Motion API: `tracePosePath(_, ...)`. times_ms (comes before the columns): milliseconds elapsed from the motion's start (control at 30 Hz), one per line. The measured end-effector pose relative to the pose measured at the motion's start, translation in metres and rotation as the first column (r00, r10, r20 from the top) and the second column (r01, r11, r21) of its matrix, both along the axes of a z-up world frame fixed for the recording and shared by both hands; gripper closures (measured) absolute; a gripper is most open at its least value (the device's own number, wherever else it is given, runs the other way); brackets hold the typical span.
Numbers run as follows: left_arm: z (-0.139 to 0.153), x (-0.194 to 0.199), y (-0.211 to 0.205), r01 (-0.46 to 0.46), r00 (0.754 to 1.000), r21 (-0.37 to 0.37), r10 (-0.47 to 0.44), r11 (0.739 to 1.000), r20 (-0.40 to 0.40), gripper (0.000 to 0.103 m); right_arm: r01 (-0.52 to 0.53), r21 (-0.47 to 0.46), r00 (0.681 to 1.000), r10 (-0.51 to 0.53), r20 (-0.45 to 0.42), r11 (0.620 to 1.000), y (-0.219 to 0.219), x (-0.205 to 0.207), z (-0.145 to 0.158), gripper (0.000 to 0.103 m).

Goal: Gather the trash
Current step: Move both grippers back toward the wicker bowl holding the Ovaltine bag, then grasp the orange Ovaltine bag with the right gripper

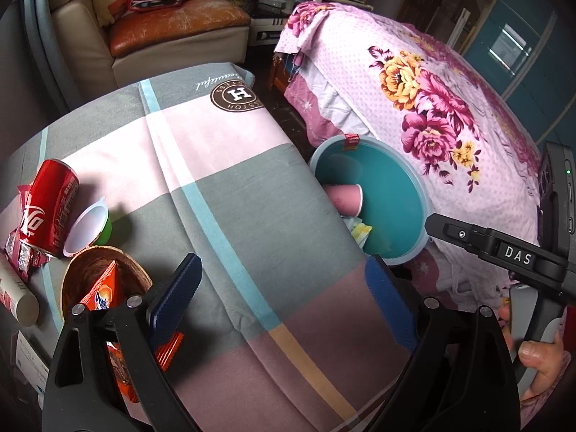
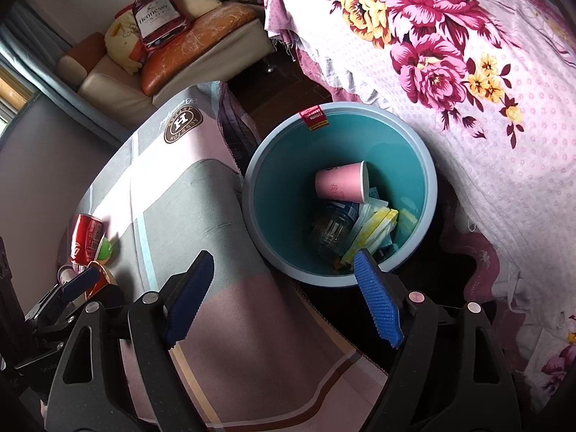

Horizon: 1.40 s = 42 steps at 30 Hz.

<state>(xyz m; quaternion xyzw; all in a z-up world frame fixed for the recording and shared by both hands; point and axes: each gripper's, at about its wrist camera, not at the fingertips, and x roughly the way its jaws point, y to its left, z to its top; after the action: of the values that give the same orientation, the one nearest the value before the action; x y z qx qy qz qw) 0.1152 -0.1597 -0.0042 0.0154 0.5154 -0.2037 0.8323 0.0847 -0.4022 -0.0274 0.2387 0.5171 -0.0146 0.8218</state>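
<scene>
Tube (image 1: 16, 295): lies at the far left edge of the table, beside a crumpled red wrapper (image 1: 18, 252).
Can (image 1: 46, 205): red, tipped over on the cloth (image 1: 234, 187), its lower end over the wrapper.
Small cup (image 1: 90, 228): white inside, green outside, on its side, touching the can.
Bowl (image 1: 77, 280): brown, just below the small cup, with an orange packet (image 1: 102, 293) standing in it.
Left gripper (image 1: 284, 288): jaws spread wide over the cloth, nothing between them; the left finger overlaps the orange packet in the left wrist view.
Bin (image 2: 428, 165): light blue rim, teal inside, on the floor between the table edge and the floral bedspread (image 2: 468, 72).
Bin contents: a pink paper cup (image 2: 340, 181) on its side, a clear jar (image 2: 329, 228), yellow and white wrappers (image 2: 374, 226).
Right gripper (image 2: 284, 298): jaws wide apart and empty, right finger over the bin's near rim, left finger over the cloth.
Hand (image 1: 540, 360): grips the right gripper's handle at the far right.
</scene>
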Motion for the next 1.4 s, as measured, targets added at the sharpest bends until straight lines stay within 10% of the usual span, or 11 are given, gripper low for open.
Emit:
tracePosePath(800,-0.014,-0.027,0.198,-0.282,0.959,-0.045,0.281,0.958,-0.028,0.010,-0.403,0.033,0.914,0.404,-0.030,0.915,0.198,0.025,0.028,0.026)
tracePosePath(1400,-0.025,-0.035,0.255,-0.325,0.946,-0.034,0.324,0.945,-0.030,0.010,-0.544,0.003,0.836,0.542,-0.086,0.839,0.286,0.050,0.008,0.043)
